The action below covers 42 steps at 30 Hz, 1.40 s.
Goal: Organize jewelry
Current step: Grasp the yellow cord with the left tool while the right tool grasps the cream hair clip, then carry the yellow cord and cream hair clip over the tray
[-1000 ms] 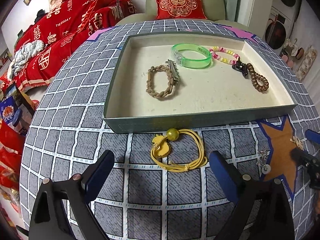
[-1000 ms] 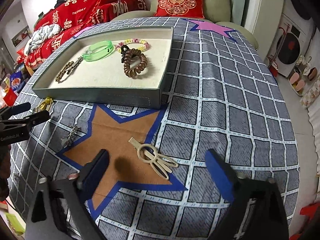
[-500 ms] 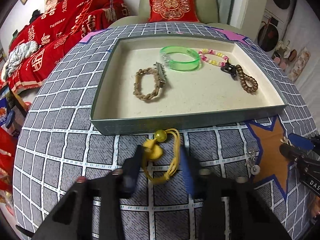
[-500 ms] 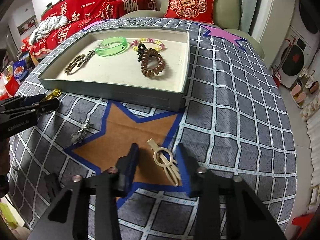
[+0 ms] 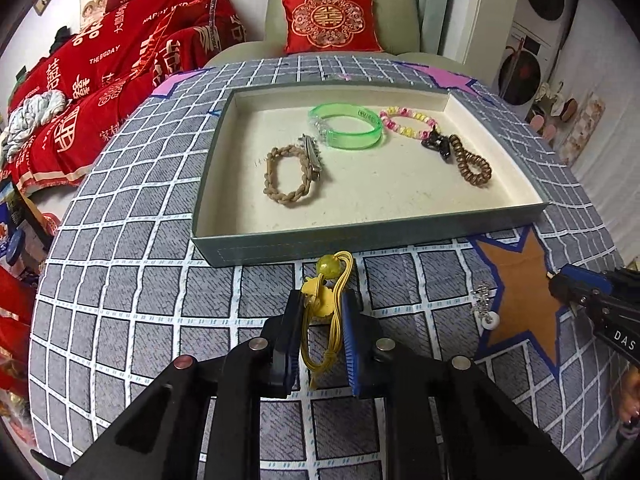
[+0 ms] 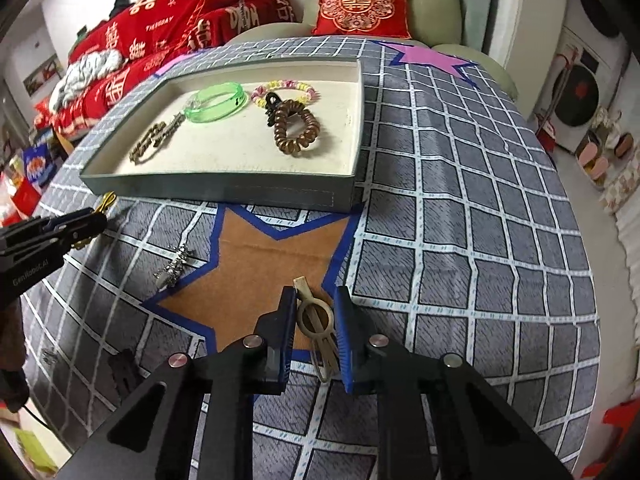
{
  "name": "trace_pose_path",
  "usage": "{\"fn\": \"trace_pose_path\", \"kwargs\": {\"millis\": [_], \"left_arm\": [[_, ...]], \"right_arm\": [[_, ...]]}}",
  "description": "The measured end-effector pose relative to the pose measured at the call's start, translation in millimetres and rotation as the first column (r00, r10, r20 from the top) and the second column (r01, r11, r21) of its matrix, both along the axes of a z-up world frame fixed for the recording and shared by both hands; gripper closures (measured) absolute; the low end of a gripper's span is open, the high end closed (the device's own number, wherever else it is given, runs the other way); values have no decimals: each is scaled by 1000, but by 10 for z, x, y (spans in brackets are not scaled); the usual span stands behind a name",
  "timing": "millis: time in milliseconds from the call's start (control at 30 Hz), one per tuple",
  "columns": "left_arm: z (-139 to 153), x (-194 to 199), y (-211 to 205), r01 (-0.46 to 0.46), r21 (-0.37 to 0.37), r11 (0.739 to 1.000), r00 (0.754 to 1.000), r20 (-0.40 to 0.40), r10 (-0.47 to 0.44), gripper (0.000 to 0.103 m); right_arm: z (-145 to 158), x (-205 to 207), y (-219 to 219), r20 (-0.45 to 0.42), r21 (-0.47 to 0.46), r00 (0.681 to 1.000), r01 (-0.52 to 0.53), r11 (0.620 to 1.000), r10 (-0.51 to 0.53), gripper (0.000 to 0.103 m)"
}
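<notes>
- The whole job sits on a round table covered by a grey checked cloth (image 5: 120,280), with a brown star patch (image 6: 272,264) stitched on at the near right.
- The shallow tray (image 5: 360,240) is parked at the far side, and it's already holding a braided bracelet (image 5: 288,176), a green bangle (image 5: 346,126), a pastel bead bracelet (image 5: 404,120) and a brown coil hair tie (image 5: 472,164). Plenty of bare liner is left near the front wall.
- The left gripper (image 5: 322,316) has just been closing, and the yellow cord bracelet (image 5: 326,312) is squeezed between its pads, just in front of the tray's near wall and still down on the cloth.
- The right gripper (image 6: 316,316) has just been closing too, and the beige hair clip (image 6: 316,320) is pinched between its pads, on the near point of the star.
- A small silver charm piece (image 6: 174,266) is left lying loose at the star's left edge, untouched.
- For a clean lift, probably both pieces should be raised straight up first; the loose end of the cord loop could snag on the tray wall if it's dragged forward low.
- The clip looks thin and slippery, so a level carry over the wall is likely safer than a tilt.
</notes>
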<state>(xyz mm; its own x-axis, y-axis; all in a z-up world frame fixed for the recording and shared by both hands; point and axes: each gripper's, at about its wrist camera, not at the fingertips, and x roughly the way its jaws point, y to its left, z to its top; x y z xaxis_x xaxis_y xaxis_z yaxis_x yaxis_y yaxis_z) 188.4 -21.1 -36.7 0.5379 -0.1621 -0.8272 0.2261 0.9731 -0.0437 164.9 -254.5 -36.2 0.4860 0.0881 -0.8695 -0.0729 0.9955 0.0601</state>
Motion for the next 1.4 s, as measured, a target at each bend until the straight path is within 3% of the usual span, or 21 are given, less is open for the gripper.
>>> {"fn": "trace_pose_path", "kwargs": {"millis": [700,1033,1400], "left_arm": [[518,19,130,35,-53,998,996,87,-31,75],[593,283,63,48,-48,998,995,92,-44,75],[491,727,-203,60,-48,997,996,76,-56,75]], "right_arm": [[460,70,-74,32,223,996,75,972,-84,82],[649,484,-3,56,268,995,65,961,-83,82],[460,1062,33,27,314,994,92,945,-106,82]]}}
